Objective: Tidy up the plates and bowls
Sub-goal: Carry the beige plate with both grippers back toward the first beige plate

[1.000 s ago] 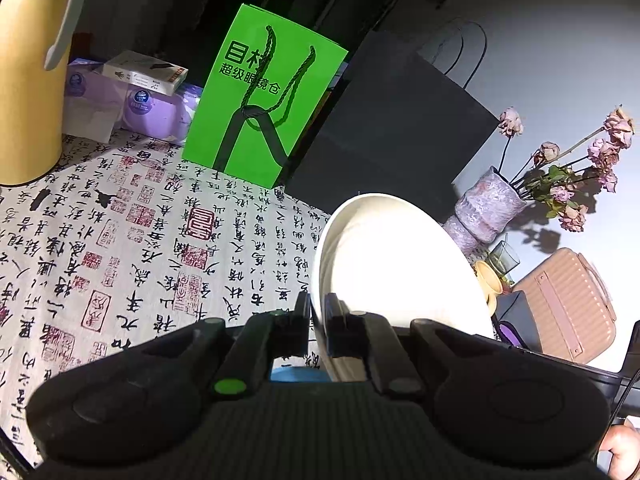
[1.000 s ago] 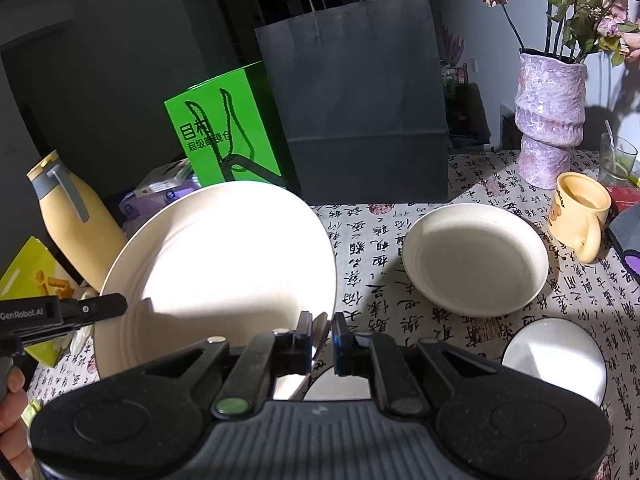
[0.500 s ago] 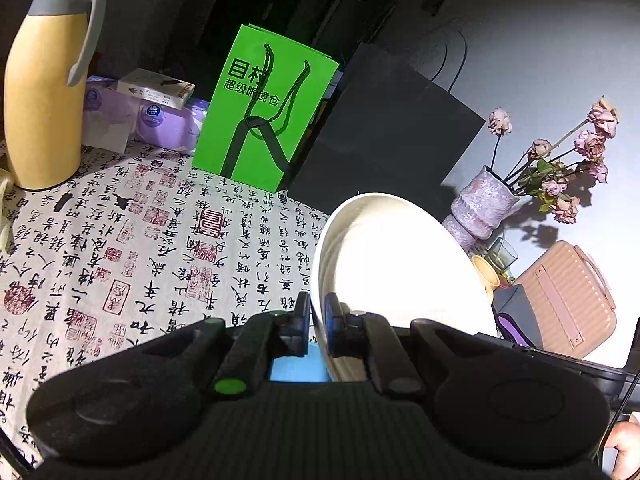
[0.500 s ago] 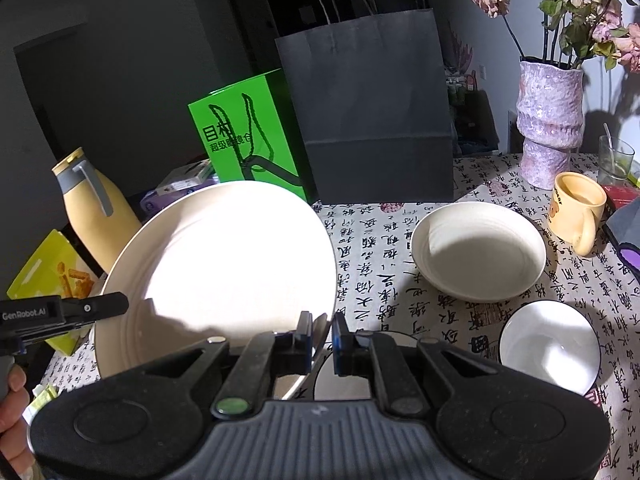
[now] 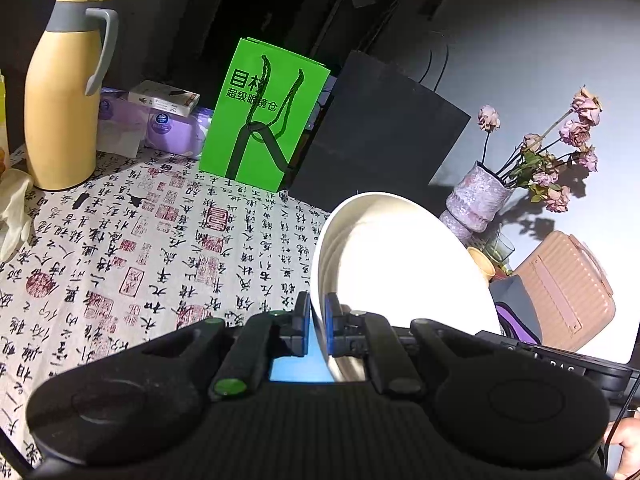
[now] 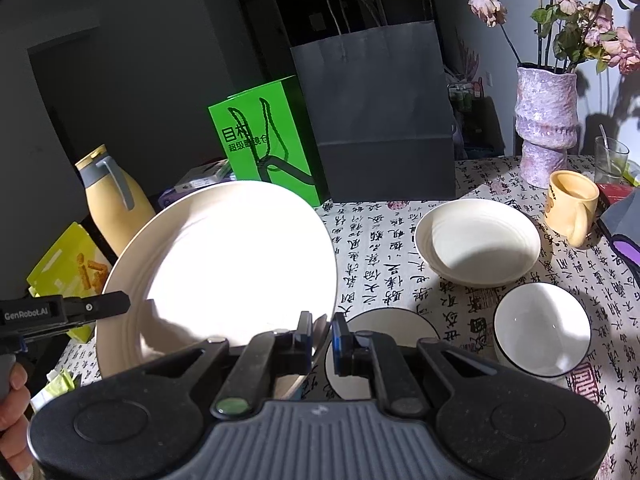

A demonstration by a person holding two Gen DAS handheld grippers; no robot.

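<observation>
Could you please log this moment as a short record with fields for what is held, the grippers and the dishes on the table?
held item: large cream plate, tilted, off the tablecloth
left gripper: shut on the plate's rim
right gripper: shut on the opposite rim
dishes on table: shallow cream bowl, black-rimmed white bowl, black-rimmed dish partly hidden behind the right gripper
nearby: yellow mug, green bag, yellow thermos jug

Cream plate [image 6: 224, 264]; white cloth [image 5: 132, 248] with black script and red seals; bright green bag [image 5: 264, 116]; yellow flask [image 5: 64, 92].
</observation>
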